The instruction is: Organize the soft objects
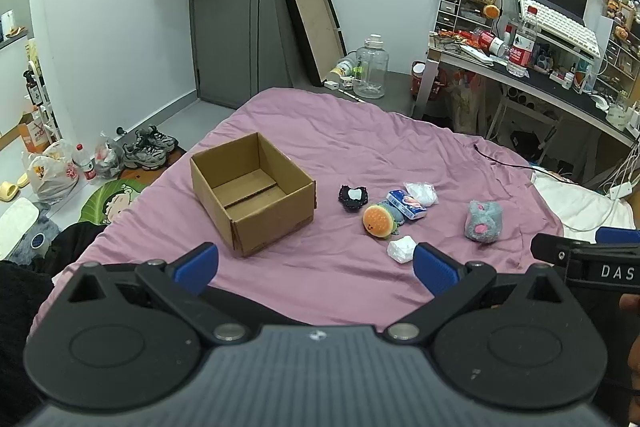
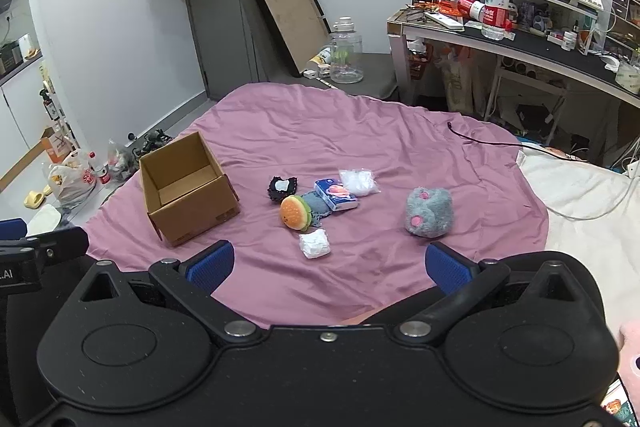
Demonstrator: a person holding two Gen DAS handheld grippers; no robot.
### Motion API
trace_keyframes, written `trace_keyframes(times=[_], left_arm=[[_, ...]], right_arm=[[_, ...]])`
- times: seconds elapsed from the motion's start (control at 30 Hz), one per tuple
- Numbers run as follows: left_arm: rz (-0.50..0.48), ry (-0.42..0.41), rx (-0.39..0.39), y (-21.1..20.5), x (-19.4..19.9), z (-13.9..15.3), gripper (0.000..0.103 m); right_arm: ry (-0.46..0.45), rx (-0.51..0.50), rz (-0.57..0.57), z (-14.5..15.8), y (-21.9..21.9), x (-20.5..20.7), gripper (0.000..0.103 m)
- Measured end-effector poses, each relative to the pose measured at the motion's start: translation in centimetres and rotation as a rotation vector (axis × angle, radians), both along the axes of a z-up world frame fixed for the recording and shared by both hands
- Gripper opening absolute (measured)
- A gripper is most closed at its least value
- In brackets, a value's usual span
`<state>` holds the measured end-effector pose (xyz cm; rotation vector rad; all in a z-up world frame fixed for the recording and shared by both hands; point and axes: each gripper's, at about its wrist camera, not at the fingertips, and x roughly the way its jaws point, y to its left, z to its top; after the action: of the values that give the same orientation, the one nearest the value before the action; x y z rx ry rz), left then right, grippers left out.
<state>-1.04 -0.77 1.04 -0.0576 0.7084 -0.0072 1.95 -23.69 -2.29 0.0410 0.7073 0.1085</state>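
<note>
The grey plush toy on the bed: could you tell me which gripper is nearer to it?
Right. The right gripper is open, the grey plush toy just ahead of its right finger. The left gripper sits further left, nearer the cardboard box.

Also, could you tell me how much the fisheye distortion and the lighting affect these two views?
Left wrist view: straight edges bow toward the frame's rim, dark corners, soft even light, and the cardboard box is sharp. Right wrist view: the same bending, the desk curves, the burger plush is crisp, with no strong glare on the purple sheet.
</note>
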Motion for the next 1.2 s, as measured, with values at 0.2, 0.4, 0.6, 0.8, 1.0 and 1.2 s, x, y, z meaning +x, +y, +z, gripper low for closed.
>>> trace_keyframes(times=[0.2, 0.4, 0.6, 0.8, 1.0, 1.2], left_arm=[[-0.009, -0.01, 0.008, -0.3, -0.3, 0.3, 0.103], [-0.006, -0.016, 0.005, -0.4, -0.4, 0.4, 0.103], [-0.007, -0.014, 0.007, -0.5, -0.4, 0.3, 0.103], [-0.017, -0.007, 0.005, -0.9, 0.0, -0.1, 0.103], [-0.021, 0.005, -0.004, -1.1, 1.0, -0.4, 0.103], [-0.035, 0.02, -0.033, -1.0, 2.5, -1.0, 0.103]], right_arm=[[-0.001, 0.006, -0.003, 0.1, -0.3, 0.1, 0.103], [-0.002, 0.003, -0.01, 0.1, -0.3, 0.1, 0.103], [-0.002, 0.0, -0.021, 0.0, -0.6, 0.2, 0.103], [0.0, -0.01, -0.031, -0.4, -0.8, 0.6, 0.103], [0.012, -0.017, -0.033, -0.9, -0.7, 1.3, 0.103], [0.031, -0.016, -0.024, -1.5, -0.7, 2.2, 0.103]])
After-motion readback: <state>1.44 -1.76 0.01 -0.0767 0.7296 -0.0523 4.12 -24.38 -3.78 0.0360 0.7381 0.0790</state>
